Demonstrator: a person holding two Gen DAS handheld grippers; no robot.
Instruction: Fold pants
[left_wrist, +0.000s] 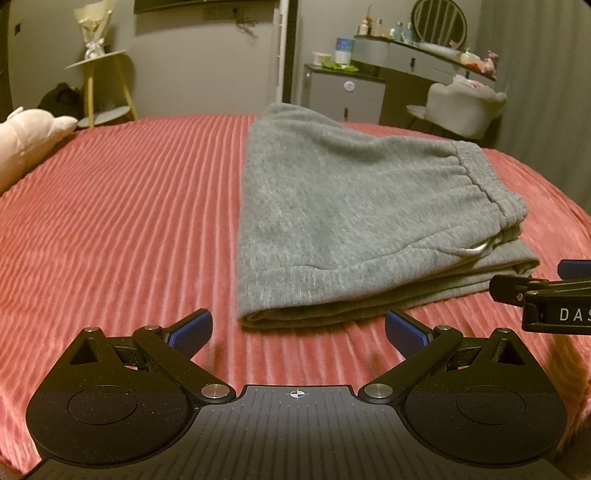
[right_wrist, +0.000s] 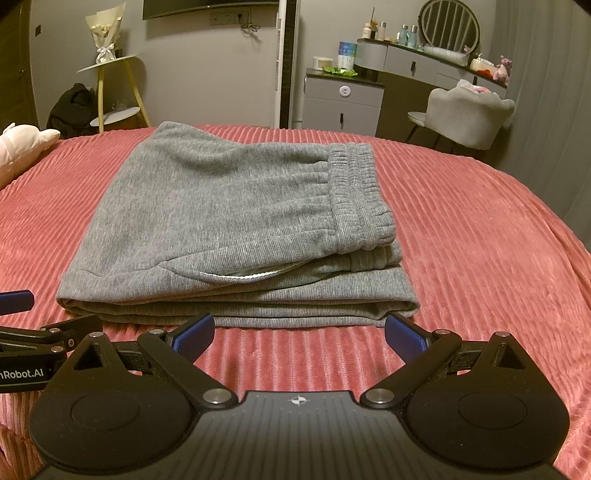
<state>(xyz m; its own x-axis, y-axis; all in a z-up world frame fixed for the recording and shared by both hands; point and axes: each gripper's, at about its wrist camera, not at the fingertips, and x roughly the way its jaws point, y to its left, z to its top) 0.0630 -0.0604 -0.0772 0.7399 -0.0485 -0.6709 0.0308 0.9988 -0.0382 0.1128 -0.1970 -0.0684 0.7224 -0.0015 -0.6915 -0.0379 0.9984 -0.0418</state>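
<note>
The grey ribbed fleece pants (right_wrist: 229, 229) lie folded in a thick stack on the red corduroy-striped bed cover (right_wrist: 480, 236), elastic waistband (right_wrist: 360, 195) on top, towards the bed's right side. Both tongs are spread and empty — the left tongs (left_wrist: 298, 334) near the stack's near left corner, the right tongs (right_wrist: 299, 338) just short of its near edge. The fold looks about done. If tidying remains, tuck in the white pocket lining (right_wrist: 251, 275) peeking out, then square the layered near edge — pressing lightly, not dragging the stack.
</note>
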